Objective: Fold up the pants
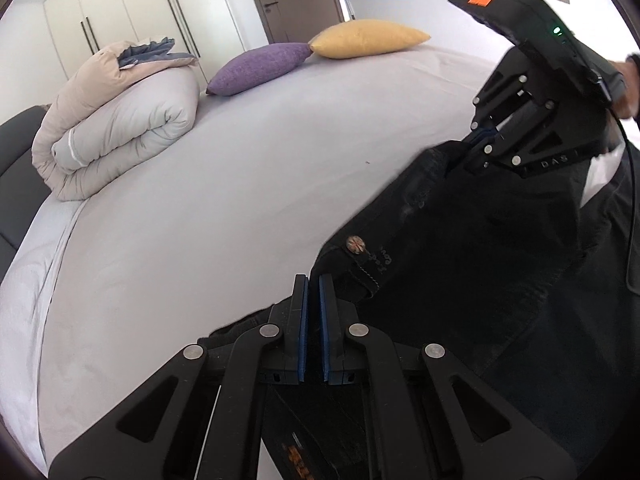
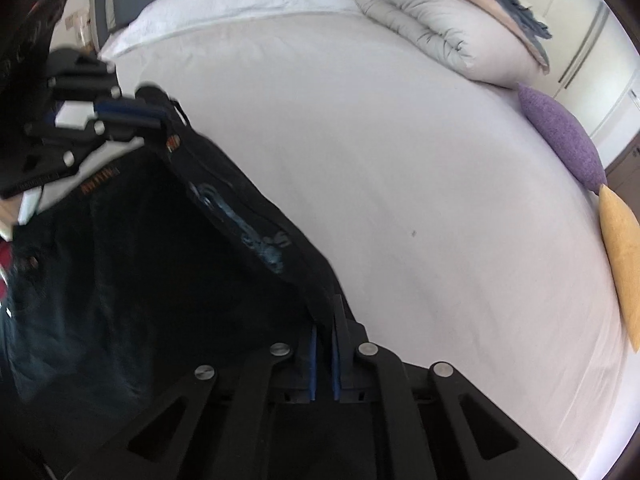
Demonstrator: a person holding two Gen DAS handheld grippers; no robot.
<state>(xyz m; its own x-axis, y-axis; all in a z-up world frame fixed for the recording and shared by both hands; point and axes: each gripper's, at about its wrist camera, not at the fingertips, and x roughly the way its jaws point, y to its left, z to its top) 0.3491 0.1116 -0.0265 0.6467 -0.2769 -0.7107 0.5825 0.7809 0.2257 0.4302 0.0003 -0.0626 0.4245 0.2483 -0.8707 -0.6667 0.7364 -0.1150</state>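
Dark jeans [image 1: 472, 248] hang in the air above the bed, held by the waistband at both ends. My left gripper [image 1: 313, 284] is shut on one end of the waistband, next to a metal button [image 1: 355, 243]. My right gripper [image 2: 325, 320] is shut on the other end of the waistband. In the left wrist view the right gripper [image 1: 478, 142] is at the upper right, pinching the band. In the right wrist view the left gripper [image 2: 160, 114] is at the upper left, and the jeans [image 2: 140, 248] stretch between the two.
A bed with a pale sheet [image 1: 240, 200] lies below. A rolled duvet [image 1: 120, 120] sits at its far side, with a purple cushion [image 1: 260, 68] and a yellow cushion [image 1: 368, 38]. Wardrobes and a door stand behind.
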